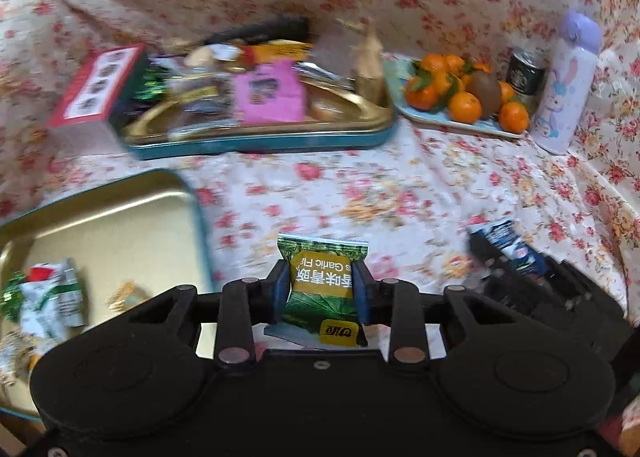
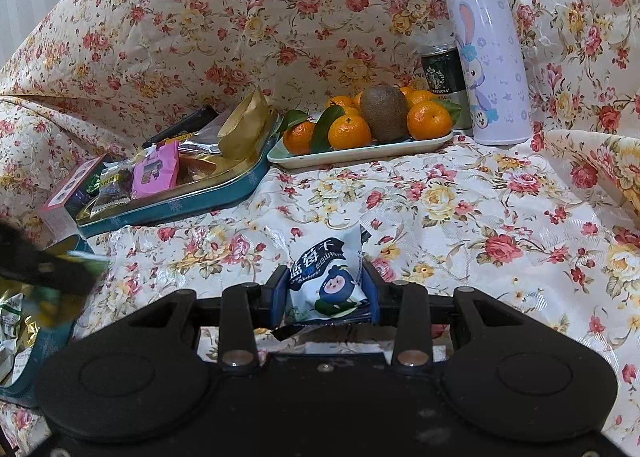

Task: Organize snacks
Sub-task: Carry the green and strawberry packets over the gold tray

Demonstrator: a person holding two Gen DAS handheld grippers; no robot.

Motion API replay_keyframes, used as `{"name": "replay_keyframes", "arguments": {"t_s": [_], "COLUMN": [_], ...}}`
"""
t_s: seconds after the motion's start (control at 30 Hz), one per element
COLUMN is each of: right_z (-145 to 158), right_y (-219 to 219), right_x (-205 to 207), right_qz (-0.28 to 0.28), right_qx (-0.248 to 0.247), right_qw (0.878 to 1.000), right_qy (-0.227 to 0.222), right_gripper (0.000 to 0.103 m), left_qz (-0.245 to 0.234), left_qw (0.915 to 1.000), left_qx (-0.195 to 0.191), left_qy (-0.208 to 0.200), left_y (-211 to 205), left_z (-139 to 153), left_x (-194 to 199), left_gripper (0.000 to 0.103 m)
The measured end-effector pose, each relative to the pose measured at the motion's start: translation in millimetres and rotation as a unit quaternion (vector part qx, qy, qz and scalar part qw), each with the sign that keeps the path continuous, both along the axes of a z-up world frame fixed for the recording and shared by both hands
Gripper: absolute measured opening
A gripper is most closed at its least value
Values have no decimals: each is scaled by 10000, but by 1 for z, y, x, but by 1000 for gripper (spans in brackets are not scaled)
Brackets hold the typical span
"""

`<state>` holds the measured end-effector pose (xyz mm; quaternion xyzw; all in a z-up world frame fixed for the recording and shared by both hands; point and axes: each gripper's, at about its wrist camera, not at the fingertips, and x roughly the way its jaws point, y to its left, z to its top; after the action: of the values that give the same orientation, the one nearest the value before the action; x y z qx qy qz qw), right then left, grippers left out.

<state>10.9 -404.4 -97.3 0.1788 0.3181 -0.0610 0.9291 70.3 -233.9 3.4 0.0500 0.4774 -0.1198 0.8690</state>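
"Garlic" on green packet (image 1: 322, 289), "Starbucks" on can (image 2: 440, 83)

Green garlic-pea packet (image 1: 322, 285): leaf print, yellow label, seen upside down, clamped between the left tongs (image 1: 320, 289) above the floral-covered desk (image 1: 400, 193). Dried blueberry packet (image 2: 326, 279): white with dark banner and cartoon berry, upright, pinched in the right tongs (image 2: 325, 289). Far teal tin (image 1: 260, 143) with gold interior: heaped with mixed packets, one pink (image 1: 270, 95). Near teal tin (image 1: 120, 213), desk's left edge: a few crumpled wrappers (image 1: 52, 297) in it.
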Motion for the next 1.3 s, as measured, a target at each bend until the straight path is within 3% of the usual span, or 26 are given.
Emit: {"name": "replay_keyframes", "arguments": {"t_s": [0.4, 0.7, 0.8, 0.93, 1.3], "right_z": [2, 8, 18, 45, 126], "right_y": [10, 41, 46, 71, 182], "right_x": [5, 11, 9, 1, -14], "right_qz": [35, -42, -281, -339, 529], "right_qx": [-386, -1400, -1049, -905, -98], "right_qw": [9992, 9891, 9926, 9949, 9969], "right_qy": [124, 461, 541, 282, -574], "right_gripper": [38, 37, 36, 36, 36], "left_qz": [685, 804, 887, 999, 976], "left_qw": [9968, 9952, 9944, 9930, 9925], "left_qx": [27, -98, -172, -279, -294], "left_qy": [-407, -546, -554, -565, -677], "left_y": [124, 180, 194, 208, 223], "left_z": [17, 17, 16, 13, 7], "left_x": [-33, -44, -42, -39, -45], "left_gripper": [41, 41, 41, 41, 41]}}
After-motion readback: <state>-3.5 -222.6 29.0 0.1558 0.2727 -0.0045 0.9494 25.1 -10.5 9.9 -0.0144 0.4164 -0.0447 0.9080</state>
